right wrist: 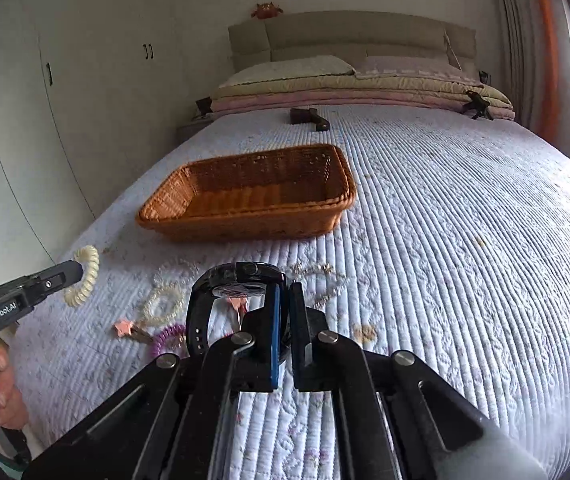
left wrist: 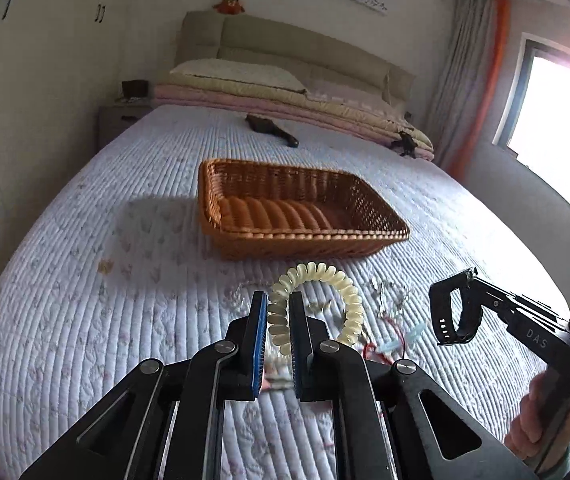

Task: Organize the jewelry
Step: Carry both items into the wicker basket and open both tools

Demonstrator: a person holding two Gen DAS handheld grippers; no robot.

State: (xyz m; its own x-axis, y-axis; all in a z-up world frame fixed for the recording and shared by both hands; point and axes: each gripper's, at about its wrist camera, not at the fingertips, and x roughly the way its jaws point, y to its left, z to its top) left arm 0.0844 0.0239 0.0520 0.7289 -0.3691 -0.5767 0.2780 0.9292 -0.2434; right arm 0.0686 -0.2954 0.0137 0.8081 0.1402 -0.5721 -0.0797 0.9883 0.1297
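Quilted bed point(left wrist: 85, 280), wicker basket point(left wrist: 297, 208) far, centre. Left gripper point(left wrist: 277, 312) pinches cream coil bracelet point(left wrist: 325, 280); right gripper point(right wrist: 285, 300) pinches black watch point(right wrist: 229, 280) strap. Risk: springy coil slips, thin strap twists out before reaching basket; loose pieces near could snag.

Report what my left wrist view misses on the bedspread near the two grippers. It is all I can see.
Observer: A purple coil hair tie lies on the quilt, just left of the right gripper.
Operator: Check the watch grip.
Observer: The right gripper is closed on the strap of the black watch, and the watch case points toward the wicker basket.
Operator: Now show me my own load from the side.
Observer: The cream coil is pinched at the tip of the left gripper, and its loop droops below the fingers.
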